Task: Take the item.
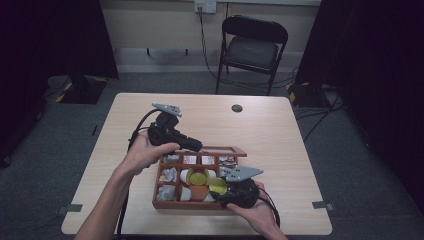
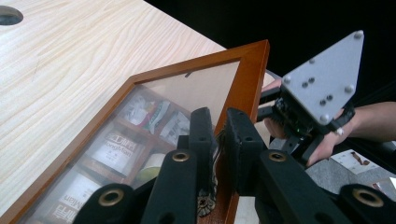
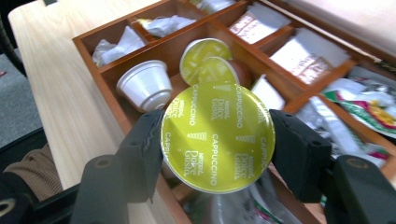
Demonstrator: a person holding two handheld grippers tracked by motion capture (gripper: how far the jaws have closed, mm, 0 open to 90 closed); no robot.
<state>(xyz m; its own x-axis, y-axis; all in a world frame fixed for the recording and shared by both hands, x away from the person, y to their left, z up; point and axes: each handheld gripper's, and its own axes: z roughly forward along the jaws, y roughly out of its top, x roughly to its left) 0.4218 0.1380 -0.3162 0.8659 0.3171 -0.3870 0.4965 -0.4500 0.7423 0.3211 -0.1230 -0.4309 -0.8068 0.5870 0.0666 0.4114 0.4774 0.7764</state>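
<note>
The capsule sits clamped between the right gripper's jaws, just above the near edge of the wooden box, its round yellow-green foil lid printed with "Cappuccino" and facing the camera. Only the rim seems to be pinched, so a jolt or a slackened squeeze could let it tip out and drop back among the white cup and the other yellow-lidded capsules in the box's middle row. The left gripper, at the box's far side, has its jaws narrowed onto the frame of the glass lid, holding it raised; if that thin grip slips, the lid could fall onto the box and the right hand
</note>
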